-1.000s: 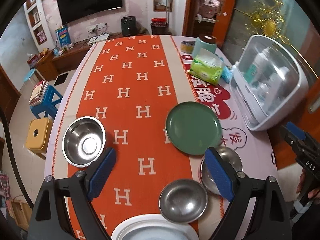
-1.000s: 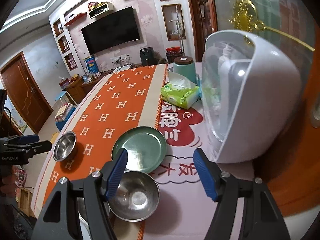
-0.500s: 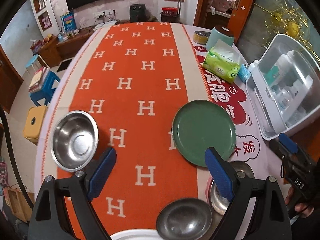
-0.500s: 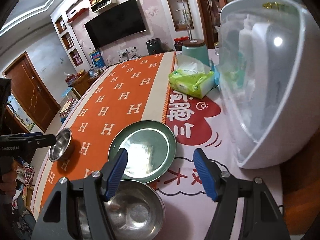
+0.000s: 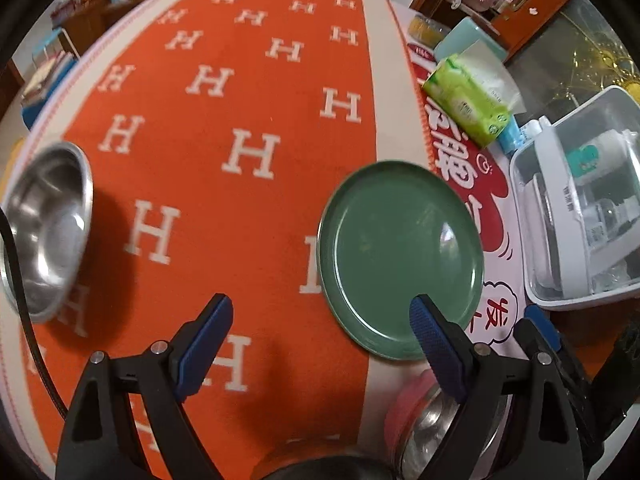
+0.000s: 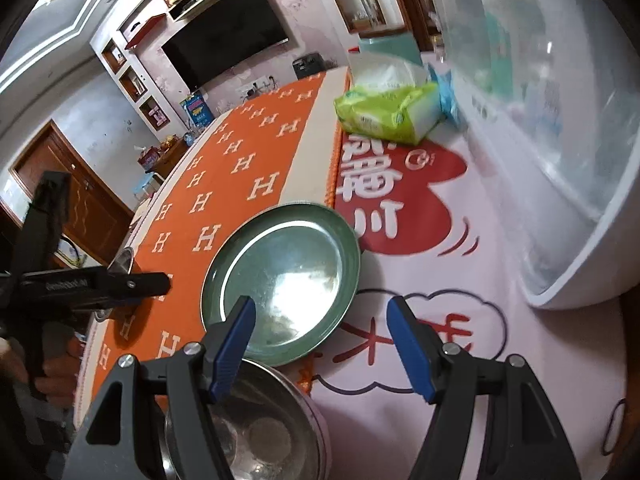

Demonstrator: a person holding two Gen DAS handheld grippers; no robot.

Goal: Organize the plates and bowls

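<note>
Left tool [image 5: 320,332] is hovering spread and empty, green plate [image 5: 400,256] just past its right fingertip. Right tool [image 6: 320,332] is gaping empty, plate ahead, steel bowl [image 6: 248,428] beneath.

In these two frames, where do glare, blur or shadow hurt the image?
Right wrist view: strong white glare covers the green plate; the clear dome is smeared by motion blur. Left wrist view: the plate reads clean; the steel bowl at the edge is soft and stretched, with dark shadows on the orange cloth.
</note>
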